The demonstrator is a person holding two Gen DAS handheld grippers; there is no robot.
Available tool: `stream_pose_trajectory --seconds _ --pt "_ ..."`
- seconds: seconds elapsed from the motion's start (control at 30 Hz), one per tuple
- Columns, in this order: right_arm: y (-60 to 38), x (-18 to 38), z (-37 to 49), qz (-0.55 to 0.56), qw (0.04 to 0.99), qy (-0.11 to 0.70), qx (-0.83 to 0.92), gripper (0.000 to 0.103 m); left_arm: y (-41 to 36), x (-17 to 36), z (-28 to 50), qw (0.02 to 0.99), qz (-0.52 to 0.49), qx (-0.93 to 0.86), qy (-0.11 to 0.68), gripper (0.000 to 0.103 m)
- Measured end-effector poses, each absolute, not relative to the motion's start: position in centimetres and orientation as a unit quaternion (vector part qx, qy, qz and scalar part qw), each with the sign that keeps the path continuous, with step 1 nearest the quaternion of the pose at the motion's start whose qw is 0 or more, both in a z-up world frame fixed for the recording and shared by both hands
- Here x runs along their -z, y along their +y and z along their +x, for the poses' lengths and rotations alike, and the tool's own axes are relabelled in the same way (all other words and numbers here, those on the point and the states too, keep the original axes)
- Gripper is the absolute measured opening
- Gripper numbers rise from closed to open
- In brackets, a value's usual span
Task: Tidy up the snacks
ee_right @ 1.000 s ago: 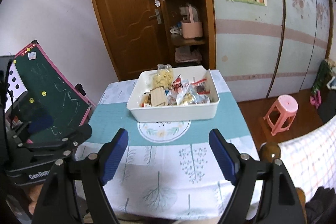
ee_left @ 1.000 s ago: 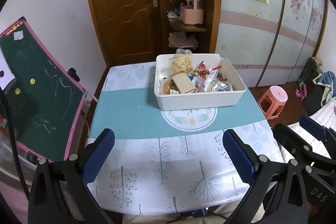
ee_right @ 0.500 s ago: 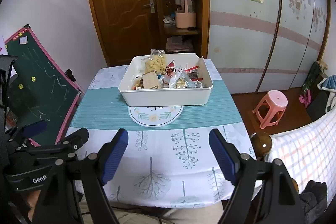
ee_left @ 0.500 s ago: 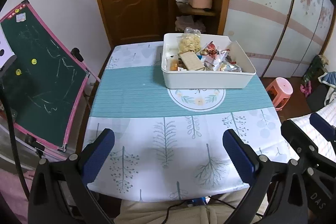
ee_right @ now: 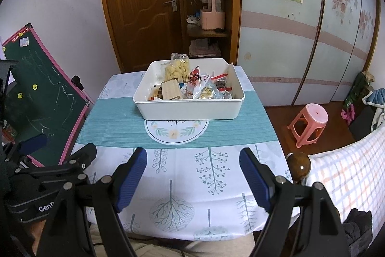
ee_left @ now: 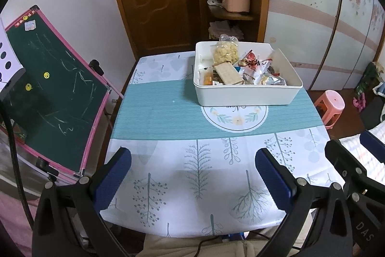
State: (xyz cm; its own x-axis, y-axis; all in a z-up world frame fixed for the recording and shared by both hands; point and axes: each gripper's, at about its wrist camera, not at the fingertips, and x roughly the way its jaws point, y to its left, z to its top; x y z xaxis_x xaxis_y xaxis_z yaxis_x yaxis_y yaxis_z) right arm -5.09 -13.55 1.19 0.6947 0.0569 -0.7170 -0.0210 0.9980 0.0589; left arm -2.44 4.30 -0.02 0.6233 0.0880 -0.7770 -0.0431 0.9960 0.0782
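Both views have tipped down since a second ago. The white snack bin [ee_right: 190,107] sits at twelve o'clock on the counter [ee_right: 182,182], long axis crosswise, well beyond the right gripper [ee_right: 192,181] and left gripper [ee_left: 192,181]; both sets of fingers gape empty, right slightly nearer

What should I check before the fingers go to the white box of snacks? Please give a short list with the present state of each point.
1. Left gripper open, nothing between its fingers: ok.
2. Right gripper open, nothing between its fingers: ok.
3. White box stands flat on the table, on the green stripe: ok.
4. Path over the tablecloth from both grippers to the box is free: ok.
5. A snack easy to take: the tan packet and the clear bag of yellow pieces lie on top: ok.
6. Place to sort the snacks into: no second container is seen: cannot tell.
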Motion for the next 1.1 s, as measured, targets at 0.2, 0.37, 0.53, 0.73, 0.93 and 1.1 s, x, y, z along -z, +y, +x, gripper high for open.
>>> stream_pose_trajectory --seconds 0.2,0.37,0.53,0.73,0.93,1.1 --pt "-13.7 -1.0 -4.8 0.027 0.92 0.391 -0.024 0.08 4.2 0.2 -2.2 0.903 0.025 -0.037 0.428 0.102" --pt "-13.8 -0.8 -4.3 0.03 0.918 0.394 -0.025 0.08 4.3 0.3 -1.8 0.9 0.022 -0.033 0.433 0.102" --pt "-13.8 -0.6 -4.0 0.032 0.917 0.397 -0.026 0.08 4.3 0.5 -1.5 0.899 0.02 -0.031 0.437 0.102" --pt "-13.8 -0.3 -3.8 0.036 0.916 0.398 -0.027 0.08 4.3 0.8 -1.1 0.897 0.018 -0.028 0.44 0.102" --pt "-13.6 0.0 -3.5 0.039 0.915 0.401 -0.028 0.08 4.3 0.8 -1.1 0.897 0.018 -0.027 0.44 0.102" --pt "-13.7 0.0 -3.4 0.041 0.915 0.401 -0.028 0.08 4.3 0.8 -1.1 0.897 0.018 -0.028 0.44 0.102"
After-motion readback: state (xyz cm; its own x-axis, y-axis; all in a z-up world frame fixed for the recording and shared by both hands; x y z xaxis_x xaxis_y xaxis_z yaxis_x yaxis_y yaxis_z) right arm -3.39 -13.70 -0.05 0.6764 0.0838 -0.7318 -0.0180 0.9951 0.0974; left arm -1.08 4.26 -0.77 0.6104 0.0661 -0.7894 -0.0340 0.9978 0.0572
